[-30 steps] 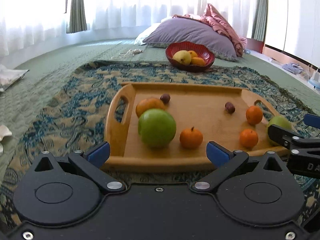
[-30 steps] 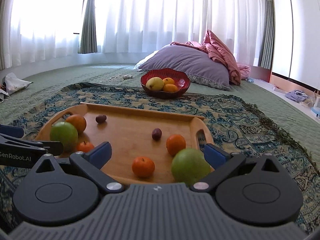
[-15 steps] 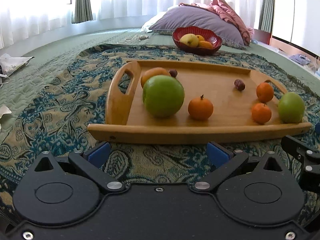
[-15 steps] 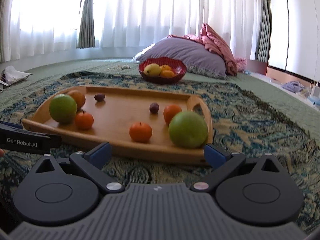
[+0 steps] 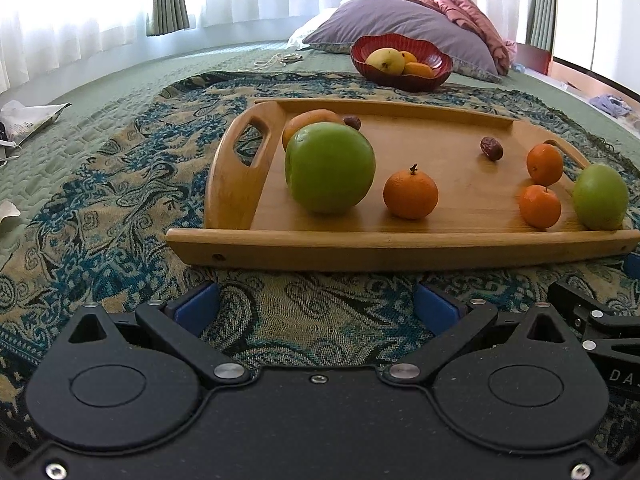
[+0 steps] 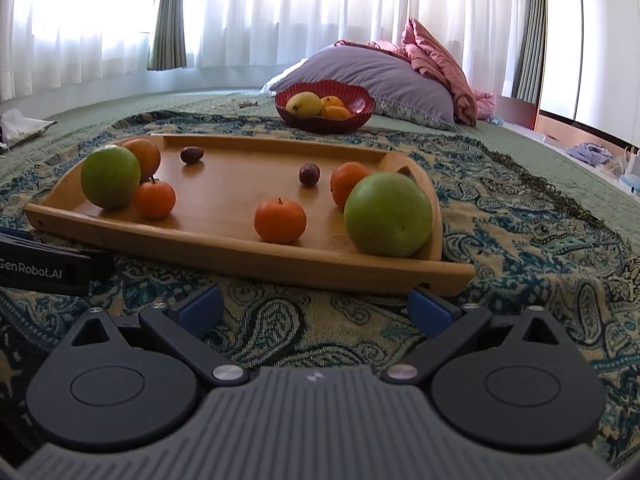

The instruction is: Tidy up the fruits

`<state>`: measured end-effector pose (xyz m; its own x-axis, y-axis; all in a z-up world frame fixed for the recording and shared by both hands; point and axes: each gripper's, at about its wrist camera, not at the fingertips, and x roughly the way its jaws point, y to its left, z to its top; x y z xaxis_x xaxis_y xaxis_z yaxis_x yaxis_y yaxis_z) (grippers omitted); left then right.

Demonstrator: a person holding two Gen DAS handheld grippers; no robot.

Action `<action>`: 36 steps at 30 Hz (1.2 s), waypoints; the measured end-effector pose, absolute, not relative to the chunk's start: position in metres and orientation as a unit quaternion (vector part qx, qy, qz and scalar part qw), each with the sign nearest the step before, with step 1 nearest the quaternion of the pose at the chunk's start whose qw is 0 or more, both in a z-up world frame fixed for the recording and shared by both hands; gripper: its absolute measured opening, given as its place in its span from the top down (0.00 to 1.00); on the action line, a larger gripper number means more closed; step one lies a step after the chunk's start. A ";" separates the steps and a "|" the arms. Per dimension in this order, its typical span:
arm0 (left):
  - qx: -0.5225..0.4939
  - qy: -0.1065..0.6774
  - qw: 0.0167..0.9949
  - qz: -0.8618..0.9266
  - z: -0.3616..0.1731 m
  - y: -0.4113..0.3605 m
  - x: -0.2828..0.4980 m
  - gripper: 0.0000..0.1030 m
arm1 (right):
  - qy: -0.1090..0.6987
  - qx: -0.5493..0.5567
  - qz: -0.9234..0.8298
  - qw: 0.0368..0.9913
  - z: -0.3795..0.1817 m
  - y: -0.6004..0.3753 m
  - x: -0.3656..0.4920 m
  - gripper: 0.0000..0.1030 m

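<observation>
Both grippers' jaws gape empty before the wooden tray (image 5: 400, 246), red bowl (image 5: 400, 80) beyond it.

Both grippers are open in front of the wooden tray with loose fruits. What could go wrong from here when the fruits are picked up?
1. The fruits lie loose on the wooden tray; a nudge could probably send the big green apple rolling into the mandarin beside it.
2. The other green apple sits at the tray's right end, near the handle; a poor grasp might push it off.
3. The left gripper and right gripper are close together and may collide.
</observation>
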<state>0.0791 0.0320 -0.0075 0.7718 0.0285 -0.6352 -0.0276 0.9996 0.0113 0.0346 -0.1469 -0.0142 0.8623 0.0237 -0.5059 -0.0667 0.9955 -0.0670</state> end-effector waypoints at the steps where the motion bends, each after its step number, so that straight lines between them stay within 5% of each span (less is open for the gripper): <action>1: -0.001 0.337 0.941 0.015 -0.008 0.032 0.080 0.00 | 0.264 -0.041 0.023 0.963 -0.015 -0.147 0.035 0.00; 36: -0.011 0.346 0.938 0.018 -0.011 0.035 0.082 0.00 | 0.284 -0.032 0.027 0.958 -0.022 -0.149 0.042 0.00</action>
